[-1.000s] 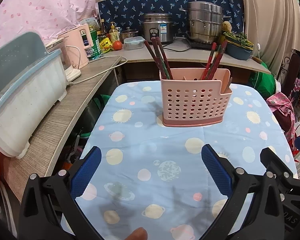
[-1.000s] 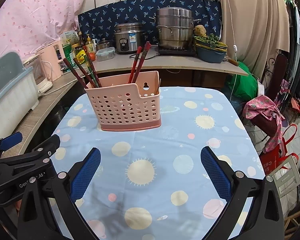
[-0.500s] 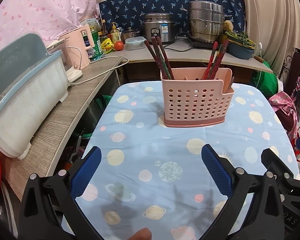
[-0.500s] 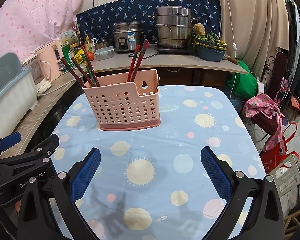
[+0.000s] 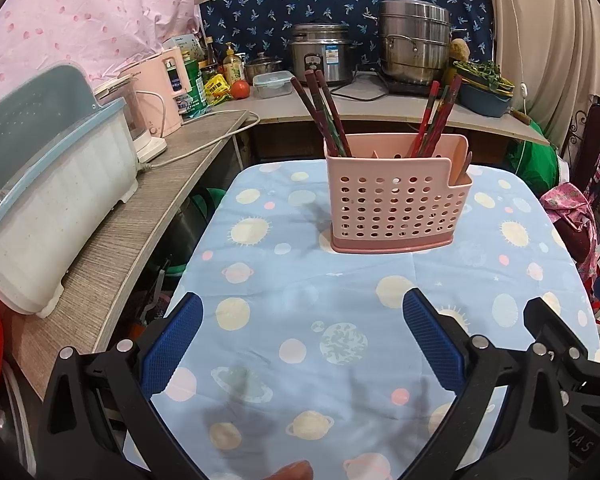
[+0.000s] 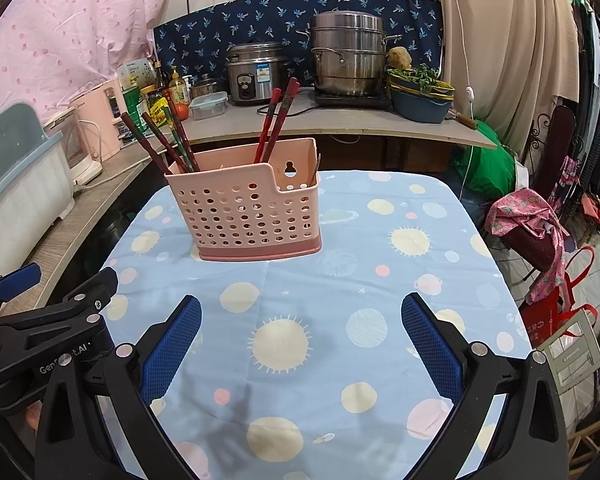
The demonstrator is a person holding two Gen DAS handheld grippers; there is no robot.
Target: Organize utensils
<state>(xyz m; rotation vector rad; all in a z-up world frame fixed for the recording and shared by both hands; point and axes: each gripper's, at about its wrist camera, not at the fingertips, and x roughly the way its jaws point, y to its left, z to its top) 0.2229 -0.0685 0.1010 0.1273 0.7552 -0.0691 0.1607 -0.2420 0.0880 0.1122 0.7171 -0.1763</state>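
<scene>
I log: pink perforated utensil caddy (image 5: pixel 396 204) near the tablecloth's (image 5: pixel 260 280) far edge, chopsticks (image 5: pixel 324 112) upright inside; left gripper (image 5: pixel 300 332) and right gripper (image 6: pixel 300 330) both spread wide, empty.

black claw (image 5: pixel 302 336) frames, blue textured pads (image 6: pixel 172 350), silver screws.

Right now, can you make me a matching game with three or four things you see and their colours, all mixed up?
Things:
1. utensil holder
2. gripper pads
3. steamer pot
4. tomato

Colours:
A. red
B. silver
C. pink
D. blue

Right pairs: 1-C, 2-D, 3-B, 4-A.
</scene>
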